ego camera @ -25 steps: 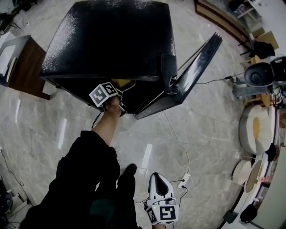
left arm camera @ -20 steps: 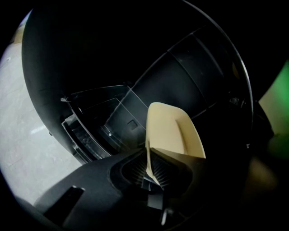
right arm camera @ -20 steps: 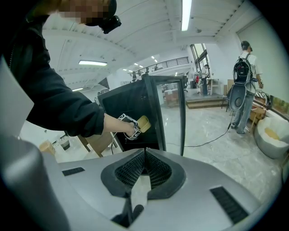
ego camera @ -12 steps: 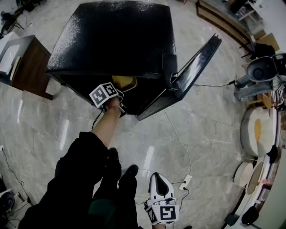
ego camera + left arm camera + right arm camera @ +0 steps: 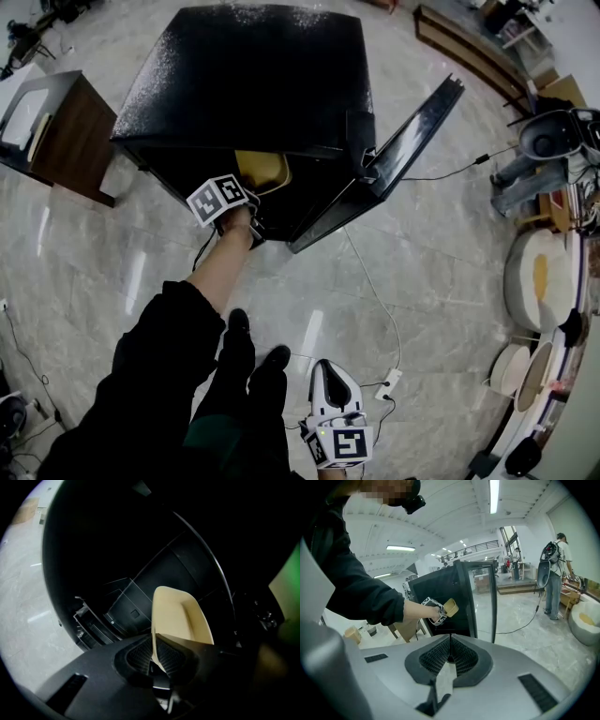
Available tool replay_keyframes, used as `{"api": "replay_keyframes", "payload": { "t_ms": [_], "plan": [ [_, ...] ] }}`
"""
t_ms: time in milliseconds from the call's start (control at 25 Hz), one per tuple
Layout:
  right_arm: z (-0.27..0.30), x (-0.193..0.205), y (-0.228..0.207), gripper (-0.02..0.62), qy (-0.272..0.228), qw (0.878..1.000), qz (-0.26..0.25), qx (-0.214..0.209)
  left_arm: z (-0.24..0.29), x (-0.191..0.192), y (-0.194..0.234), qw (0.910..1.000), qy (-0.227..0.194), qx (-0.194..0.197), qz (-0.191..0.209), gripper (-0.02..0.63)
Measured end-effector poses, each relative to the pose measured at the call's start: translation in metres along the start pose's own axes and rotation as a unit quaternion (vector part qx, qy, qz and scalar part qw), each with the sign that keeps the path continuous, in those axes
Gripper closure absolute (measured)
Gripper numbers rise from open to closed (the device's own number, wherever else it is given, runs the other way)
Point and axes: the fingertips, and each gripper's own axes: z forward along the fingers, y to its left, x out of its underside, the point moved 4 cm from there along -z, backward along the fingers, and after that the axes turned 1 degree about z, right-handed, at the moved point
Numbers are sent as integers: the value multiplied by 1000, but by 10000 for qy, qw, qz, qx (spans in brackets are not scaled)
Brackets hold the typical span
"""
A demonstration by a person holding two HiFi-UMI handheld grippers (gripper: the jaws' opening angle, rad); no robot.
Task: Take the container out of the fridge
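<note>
The cream container sticks out of the black fridge's open front. My left gripper is shut on the container's near rim, which runs as a thin edge between the pads. In the right gripper view the left gripper holds the container in front of the fridge opening. The fridge door stands swung open to the right. My right gripper hangs low near the person's feet, shut with nothing between its pads.
A brown side table stands left of the fridge. A cable and a power strip lie on the marble floor right of my right gripper. Round tubs line the right edge. A person with a backpack stands far right.
The container has come further out of the fridge, more of it showing past the fridge's top edge. The right gripper has stayed in place.
</note>
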Motion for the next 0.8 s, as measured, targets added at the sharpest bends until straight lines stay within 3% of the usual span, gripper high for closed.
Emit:
{"api": "replay_keyframes", "payload": {
  "t_ms": [320,800],
  "plan": [
    [-5,-2,6,560,-57,9999,-72,-80,-24,6,12,9999,34,5,140,584],
    [-2,-14,30,560,-138,9987,-296,-400,-72,12,23,9971,219,131,716,584]
  ]
}}
